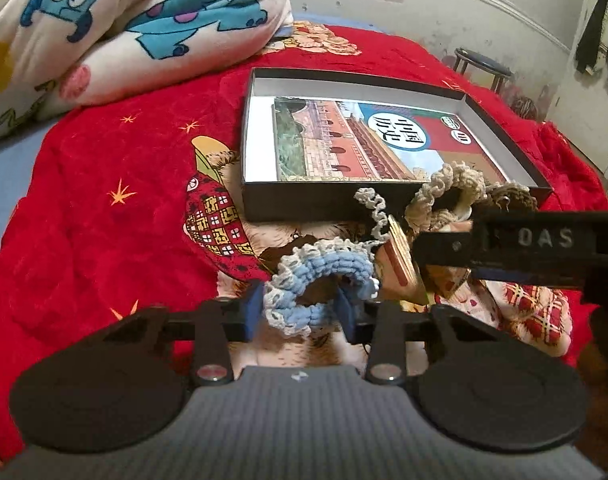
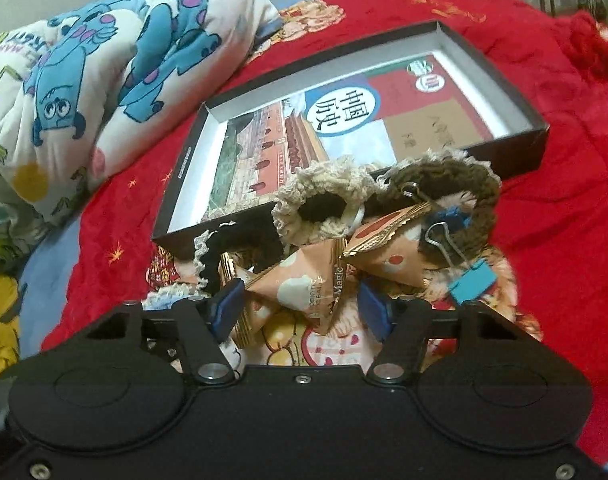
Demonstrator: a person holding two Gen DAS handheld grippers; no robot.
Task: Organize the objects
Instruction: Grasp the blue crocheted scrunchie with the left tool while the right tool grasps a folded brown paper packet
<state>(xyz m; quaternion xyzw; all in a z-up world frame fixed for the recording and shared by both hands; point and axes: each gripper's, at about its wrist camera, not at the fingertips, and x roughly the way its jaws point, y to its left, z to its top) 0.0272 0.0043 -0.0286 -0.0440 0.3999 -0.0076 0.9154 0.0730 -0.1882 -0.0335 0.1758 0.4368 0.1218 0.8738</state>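
A black box [image 1: 304, 204] with a book [image 1: 344, 140] inside lies on the red blanket; it also shows in the right wrist view [image 2: 516, 148]. In front of it lies a pile of scrunchies and snack packets. My left gripper [image 1: 299, 312] is open around a blue and white scrunchie [image 1: 320, 280], one pad on each side. My right gripper [image 2: 304, 304] is open around a peach triangular snack packet [image 2: 299, 284]. A beige scrunchie [image 2: 320, 200], a brown scrunchie [image 2: 464, 184], a second packet [image 2: 388, 252] and a blue binder clip [image 2: 472, 282] lie beyond.
A folded cartoon quilt [image 1: 123, 28] lies at the back left, also in the right wrist view [image 2: 103, 80]. The right gripper's body [image 1: 524, 244] crosses the left wrist view at the right. A stool [image 1: 484, 66] stands beyond the bed by the wall.
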